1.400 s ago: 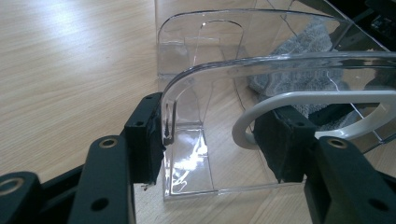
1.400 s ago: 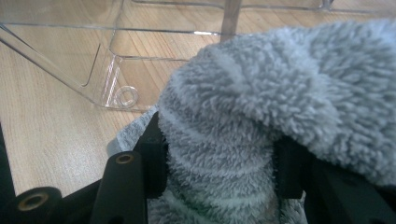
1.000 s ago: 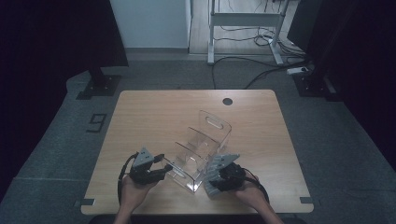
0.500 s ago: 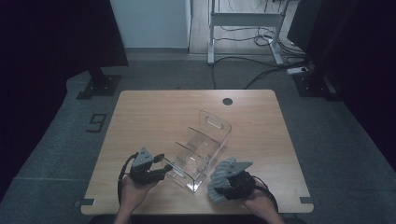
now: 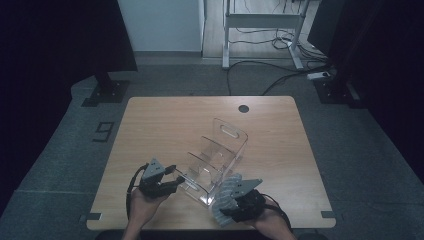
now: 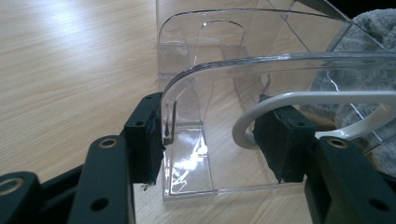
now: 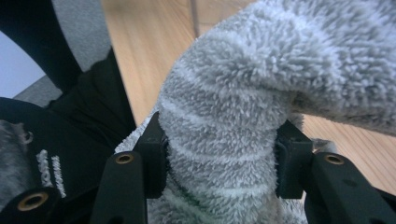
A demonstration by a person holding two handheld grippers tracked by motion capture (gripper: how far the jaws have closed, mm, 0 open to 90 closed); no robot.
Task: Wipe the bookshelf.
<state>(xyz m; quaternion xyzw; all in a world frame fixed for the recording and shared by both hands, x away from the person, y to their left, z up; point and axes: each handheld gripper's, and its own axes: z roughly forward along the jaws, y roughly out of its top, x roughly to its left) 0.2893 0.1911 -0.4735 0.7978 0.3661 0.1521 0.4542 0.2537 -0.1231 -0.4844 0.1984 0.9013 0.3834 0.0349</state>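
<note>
A clear plastic organizer (image 5: pixel 220 155) with dividers and a handle slot lies on the wooden table (image 5: pixel 165 125). My left gripper (image 5: pixel 177 181) holds its near left corner. In the left gripper view the left gripper (image 6: pixel 210 135) straddles the clear organizer (image 6: pixel 261 60), one pad against the curved wall, the other beside a white loop (image 6: pixel 299 100). A grey fluffy striped cloth (image 5: pixel 225 192) is in my right gripper (image 5: pixel 231 200), just off the organizer's near end. Up close, the right gripper (image 7: pixel 219 154) is shut on the fluffy cloth (image 7: pixel 261 79), both pads sunk into the pile.
A round cable hole (image 5: pixel 243 108) sits at the table's far edge. The near table edge runs just below both hands. A desk frame and cables (image 5: pixel 260 30) stand on the floor beyond. A dark sleeve (image 7: pixel 74 126) lies close behind the right gripper.
My right gripper has drawn back from the organizer toward the table's near edge, carrying the fluffy cloth. The left gripper and the organizer have stayed put.
</note>
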